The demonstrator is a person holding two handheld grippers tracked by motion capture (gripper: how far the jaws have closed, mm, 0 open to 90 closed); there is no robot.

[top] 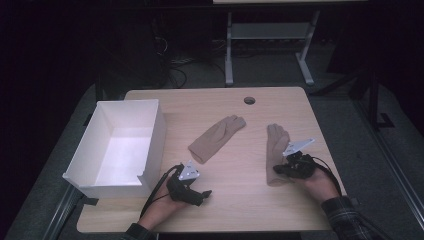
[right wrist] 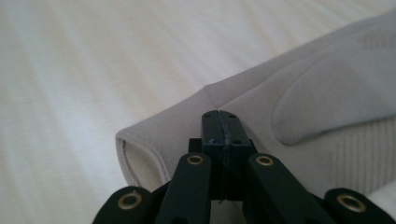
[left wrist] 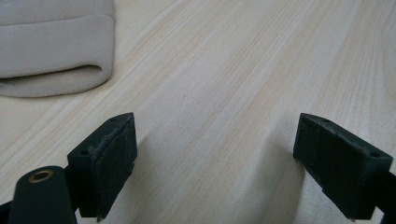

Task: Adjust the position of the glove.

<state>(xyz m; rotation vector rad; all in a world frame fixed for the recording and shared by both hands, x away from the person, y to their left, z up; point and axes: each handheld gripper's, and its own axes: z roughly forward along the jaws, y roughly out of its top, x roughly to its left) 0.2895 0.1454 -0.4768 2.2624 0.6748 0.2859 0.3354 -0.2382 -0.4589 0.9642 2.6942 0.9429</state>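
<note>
Two beige gloves lie flat on the wooden table (top: 235,200). One glove (top: 217,137) lies slanted at the centre, and its cuff (left wrist: 51,56) is at the upper left of the left gripper view. The other glove (top: 276,145) lies to the right, fingers pointing away. My left gripper (top: 204,193) (left wrist: 215,158) rests low near the front edge, jaws wide open over bare wood, apart from the centre glove. My right gripper (top: 277,170) (right wrist: 222,126) is shut, its tips over the cuff end of the right glove (right wrist: 327,93). I see no fabric between its pads.
An open, empty white box (top: 120,145) stands at the table's left side, close to my left hand. A round cable hole (top: 249,100) sits near the far edge. Beyond the table are a metal desk frame (top: 270,45) and a dark floor.
</note>
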